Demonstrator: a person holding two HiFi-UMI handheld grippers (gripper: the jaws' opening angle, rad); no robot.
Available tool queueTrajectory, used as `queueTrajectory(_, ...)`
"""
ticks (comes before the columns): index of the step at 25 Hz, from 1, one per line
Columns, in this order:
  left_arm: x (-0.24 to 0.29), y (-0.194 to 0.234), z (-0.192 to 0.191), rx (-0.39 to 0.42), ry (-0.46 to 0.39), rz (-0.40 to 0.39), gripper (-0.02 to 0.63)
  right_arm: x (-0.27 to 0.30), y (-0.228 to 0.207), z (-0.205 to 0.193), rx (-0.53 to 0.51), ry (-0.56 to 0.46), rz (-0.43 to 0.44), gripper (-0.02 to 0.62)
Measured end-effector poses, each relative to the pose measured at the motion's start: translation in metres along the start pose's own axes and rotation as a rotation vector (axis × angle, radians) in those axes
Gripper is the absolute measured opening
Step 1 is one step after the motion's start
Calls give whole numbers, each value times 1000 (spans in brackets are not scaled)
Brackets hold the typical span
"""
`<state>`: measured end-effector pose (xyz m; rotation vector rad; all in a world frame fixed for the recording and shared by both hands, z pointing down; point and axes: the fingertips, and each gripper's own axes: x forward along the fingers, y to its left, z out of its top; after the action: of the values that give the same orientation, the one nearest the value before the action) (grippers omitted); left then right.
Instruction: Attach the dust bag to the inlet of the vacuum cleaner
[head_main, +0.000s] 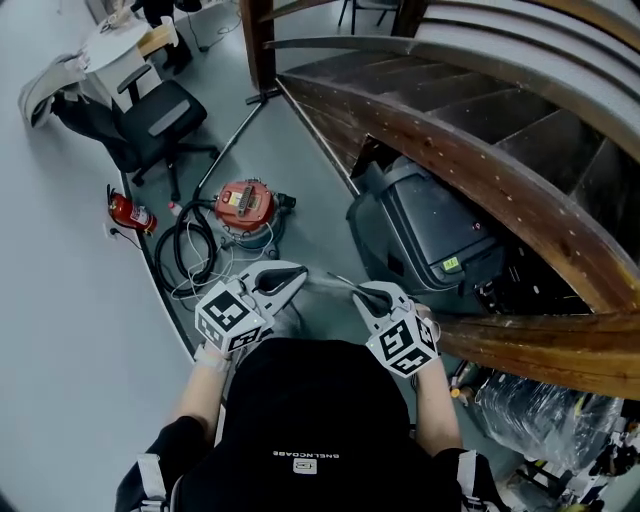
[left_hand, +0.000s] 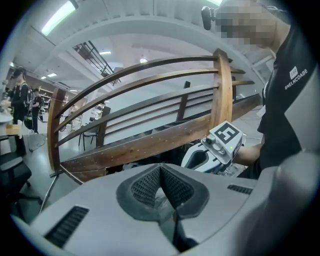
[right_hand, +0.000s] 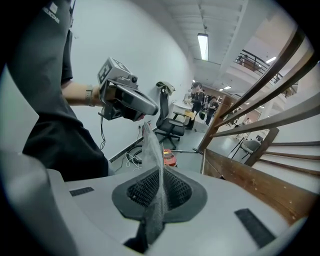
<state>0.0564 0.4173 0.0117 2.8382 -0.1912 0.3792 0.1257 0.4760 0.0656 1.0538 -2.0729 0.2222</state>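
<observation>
Grey dust bag (head_main: 328, 283) held up between both grippers, low in the middle of the head view.

The left gripper (head_main: 296, 277) has its jaws together on one edge of the thin mesh. The right gripper (head_main: 362, 296) is clamped on the other edge, with the fabric rising from its pads (right_hand: 172, 187). The red vacuum cleaner (head_main: 245, 205) sits on the floor above them, left of centre, well apart from the bag. A wooden stair rail (head_main: 480, 160) curves across the right.

Red vacuum cleaner (head_main: 245, 207), grey mesh dust bag (right_hand: 152, 150), blk office chair (head_main: 160, 118), brown railing (head_main: 470, 170).
</observation>
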Motion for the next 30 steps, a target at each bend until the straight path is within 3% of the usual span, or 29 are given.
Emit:
queueTrajectory(9,-14,140,45,56,8,-40,15,87,-69,86,-35,17,-8,46)
queueTrajectory(16,-29,229,65,138,33,1,17,143,-118,142,-107,13,0,46)
queueTrajectory(19,-30,255,68,177,62,26,17,160,-134,161,-153,8,20,46)
queueTrajectory(24,-32,281,69,166,83,53,17,180,-151,183,-230,3,80,46)
queueTrajectory(30,-35,305,61,171,130,125,17,199,-154,199,-361,-15,201,46)
